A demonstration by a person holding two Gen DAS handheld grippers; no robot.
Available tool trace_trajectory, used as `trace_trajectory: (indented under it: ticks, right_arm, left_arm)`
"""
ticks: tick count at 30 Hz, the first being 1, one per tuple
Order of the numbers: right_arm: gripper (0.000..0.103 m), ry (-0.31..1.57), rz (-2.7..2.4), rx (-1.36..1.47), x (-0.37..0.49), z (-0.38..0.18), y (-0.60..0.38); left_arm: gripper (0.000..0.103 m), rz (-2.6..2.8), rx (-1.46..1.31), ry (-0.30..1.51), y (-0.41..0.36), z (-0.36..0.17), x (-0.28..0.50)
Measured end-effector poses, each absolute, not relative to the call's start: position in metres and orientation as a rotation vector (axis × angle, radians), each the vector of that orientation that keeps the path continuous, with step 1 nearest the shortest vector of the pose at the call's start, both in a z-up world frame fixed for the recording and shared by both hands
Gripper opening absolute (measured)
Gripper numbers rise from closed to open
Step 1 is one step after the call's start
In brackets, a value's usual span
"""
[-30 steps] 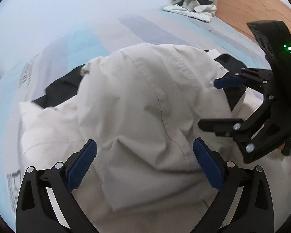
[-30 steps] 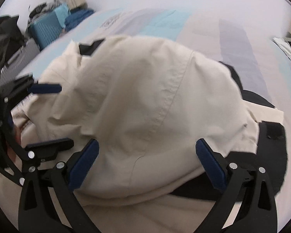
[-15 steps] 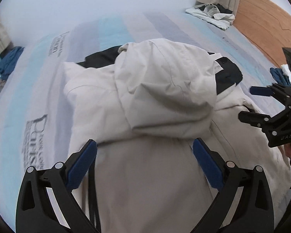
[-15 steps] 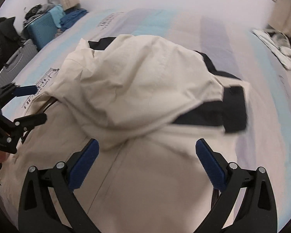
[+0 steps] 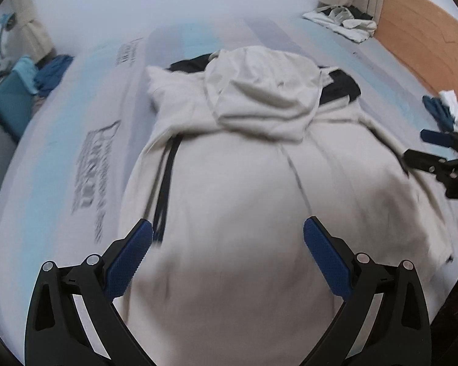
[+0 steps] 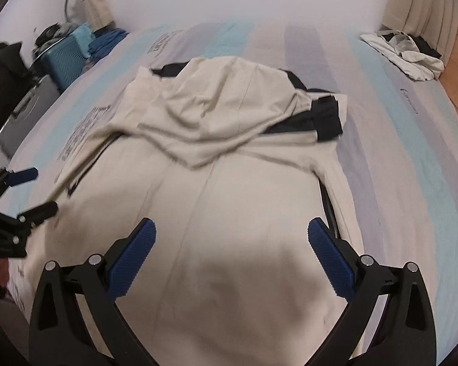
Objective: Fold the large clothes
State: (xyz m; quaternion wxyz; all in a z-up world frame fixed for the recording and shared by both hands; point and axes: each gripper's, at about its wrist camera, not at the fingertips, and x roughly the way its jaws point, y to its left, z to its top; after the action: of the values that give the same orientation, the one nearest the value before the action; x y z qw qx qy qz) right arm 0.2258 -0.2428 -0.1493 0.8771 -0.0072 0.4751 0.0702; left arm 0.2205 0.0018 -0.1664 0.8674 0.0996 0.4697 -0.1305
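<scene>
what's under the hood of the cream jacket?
The hood is folded onto the jacket back. Black lining shows at its right and far edges. The collar beneath is covered; the striped bedsheet lies underneath.

1. A bed (image 6: pixel 390 128) covered in a sheet of pale blue, grey and white stripes, with dark printed lettering (image 5: pixel 91 164) along its left side, fills both views.
2. A large cream jacket (image 6: pixel 229 213) with black lining and trim lies spread across the middle of the bed, its hood (image 6: pixel 216 113) folded down flat over the upper back.
3. A crumpled heap of white and dark clothes (image 6: pixel 406 55) sits at the far right corner of the bed, well apart from the jacket.
4. A small blue and white bundle (image 5: pixel 442 109) shows at the right edge; blur hides what it rests on.
</scene>
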Motion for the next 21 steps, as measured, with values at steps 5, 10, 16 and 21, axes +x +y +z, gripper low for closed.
trace_trajectory:
  ticks: [5,10,16,21]
  right_arm:
    - [0.095,0.995,0.142,-0.073,0.175,-0.149,-0.253]
    - [0.095,1.027,0.075,-0.037,0.129,-0.157,-0.273]
    - [0.095,1.105,-0.053,-0.034,0.086,-0.187,-0.297]
    - [0.095,1.187,-0.178,-0.018,0.061,-0.219,-0.32]
  left_arm:
    - [0.097,-0.226,0.182,1.003,0.029,-0.172,0.167]
    - [0.097,-0.199,0.173,1.019,0.055,-0.188,0.127]
    - [0.097,-0.18,0.171,1.077,0.092,-0.22,0.093]
    - [0.097,-0.136,0.074,1.09,0.127,-0.234,0.088]
